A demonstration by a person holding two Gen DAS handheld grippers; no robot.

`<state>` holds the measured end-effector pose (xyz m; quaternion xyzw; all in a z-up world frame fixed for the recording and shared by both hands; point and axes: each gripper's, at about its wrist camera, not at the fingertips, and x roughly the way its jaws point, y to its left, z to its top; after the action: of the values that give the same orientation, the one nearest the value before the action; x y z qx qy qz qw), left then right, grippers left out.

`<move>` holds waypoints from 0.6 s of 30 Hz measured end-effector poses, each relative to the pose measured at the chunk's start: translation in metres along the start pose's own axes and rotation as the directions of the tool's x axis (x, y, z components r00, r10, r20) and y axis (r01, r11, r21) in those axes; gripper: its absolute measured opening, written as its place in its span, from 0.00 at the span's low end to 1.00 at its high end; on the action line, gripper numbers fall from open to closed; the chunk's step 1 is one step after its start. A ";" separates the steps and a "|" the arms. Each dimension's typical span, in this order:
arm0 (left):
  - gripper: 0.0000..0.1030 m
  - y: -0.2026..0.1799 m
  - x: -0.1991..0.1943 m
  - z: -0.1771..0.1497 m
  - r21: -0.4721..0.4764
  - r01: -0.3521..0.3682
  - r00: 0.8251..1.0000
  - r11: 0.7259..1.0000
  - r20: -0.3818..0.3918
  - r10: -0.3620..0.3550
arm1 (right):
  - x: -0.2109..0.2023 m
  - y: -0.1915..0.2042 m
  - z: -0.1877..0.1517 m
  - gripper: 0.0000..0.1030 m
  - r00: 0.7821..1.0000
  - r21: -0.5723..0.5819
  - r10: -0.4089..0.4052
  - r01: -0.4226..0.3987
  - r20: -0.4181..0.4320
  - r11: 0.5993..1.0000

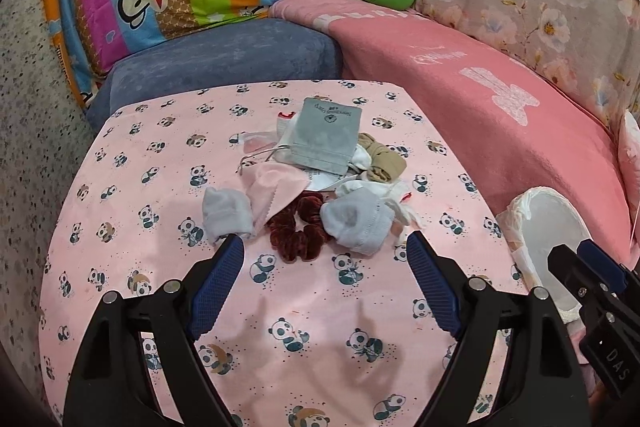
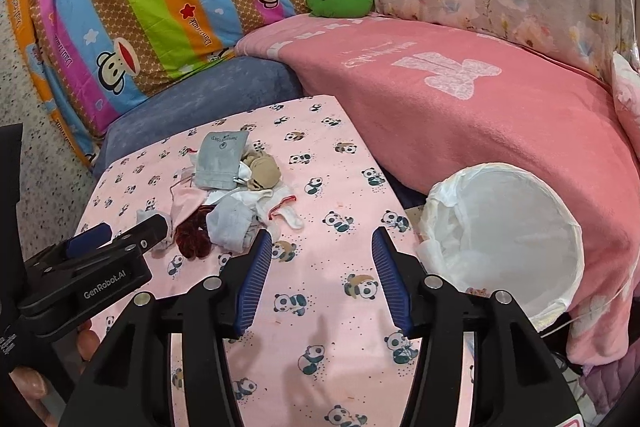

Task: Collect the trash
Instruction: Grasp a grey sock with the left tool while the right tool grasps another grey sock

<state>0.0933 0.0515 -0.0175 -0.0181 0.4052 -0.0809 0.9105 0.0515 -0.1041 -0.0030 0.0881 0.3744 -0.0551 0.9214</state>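
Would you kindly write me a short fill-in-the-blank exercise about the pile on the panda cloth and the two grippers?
1. The pile of small items lies on a pink cloth printed with ____.
2. The grey pouch lies at the pile's far side, while the velvet scrunchie at its near edge is dark ____.
3. The left gripper and the right gripper both have their jaws ____.
4. The white-lined bin stands to the ____ of the cloth.

Missing words: pandas; red; open; right

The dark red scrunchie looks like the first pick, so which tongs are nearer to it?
Left. The left tongs are open just short of the scrunchie; the right tongs are open off to its right, nearer the bin.
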 end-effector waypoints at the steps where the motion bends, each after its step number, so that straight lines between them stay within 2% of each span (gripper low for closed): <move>1: 0.77 0.007 0.003 0.000 -0.010 -0.008 1.000 1.000 -0.007 0.008 | 0.004 0.004 0.000 0.53 1.000 -0.004 0.005 -0.005 -0.005 1.000; 5: 0.78 0.029 0.015 0.001 -0.043 -0.038 0.999 0.998 -0.033 0.037 | 0.021 0.017 0.001 0.54 0.999 -0.011 0.034 -0.034 -0.031 0.999; 9: 0.85 0.053 0.028 0.004 -0.079 -0.072 0.996 0.994 -0.056 0.068 | 0.041 0.031 0.001 0.56 0.996 -0.015 0.061 -0.062 -0.060 0.998; 18: 0.86 0.090 0.063 0.012 -0.125 -0.106 0.990 0.986 -0.106 0.093 | 0.095 0.060 0.004 0.59 0.984 0.003 0.116 -0.116 -0.134 0.993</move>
<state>0.1554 0.1293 -0.0647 -0.0530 0.4552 -0.0093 0.8887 0.1321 -0.0497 -0.0596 0.1111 0.4299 0.0056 0.8960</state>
